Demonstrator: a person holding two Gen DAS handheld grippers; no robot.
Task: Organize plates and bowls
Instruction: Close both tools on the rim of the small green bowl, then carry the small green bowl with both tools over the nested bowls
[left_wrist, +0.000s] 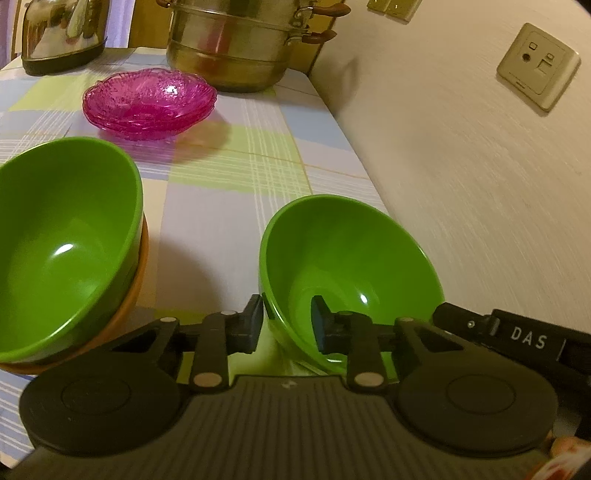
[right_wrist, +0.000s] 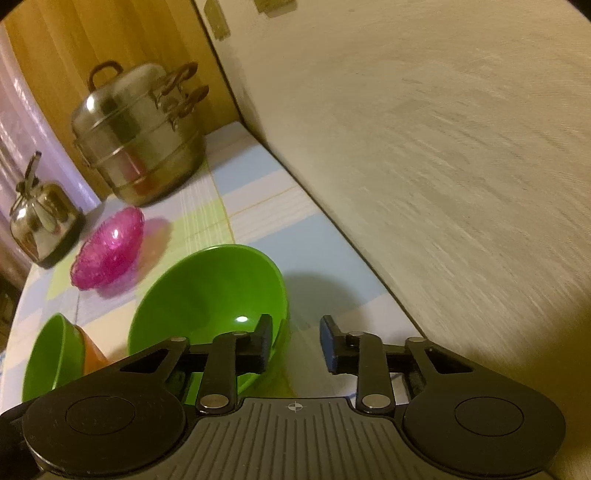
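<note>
A green bowl (left_wrist: 351, 266) stands on the checked tablecloth close to the wall. My left gripper (left_wrist: 287, 321) straddles its near rim, one finger outside and one inside, with a gap still showing, so it is open. My right gripper (right_wrist: 296, 341) straddles the right rim of the same bowl (right_wrist: 207, 295). Its left finger is inside and its right finger stands clear over the cloth, so it is open too. A second green bowl (left_wrist: 66, 240) sits nested in an orange bowl (left_wrist: 138, 284) at the left. Stacked pink glass plates (left_wrist: 147, 99) lie farther back.
A steel steamer pot (left_wrist: 229, 48) and a kettle (left_wrist: 62, 33) stand at the table's far end. The cream wall (left_wrist: 461, 184) with a socket plate (left_wrist: 537, 66) runs right beside the bowl. A black housing marked DAS (left_wrist: 524, 338) reaches in from the right.
</note>
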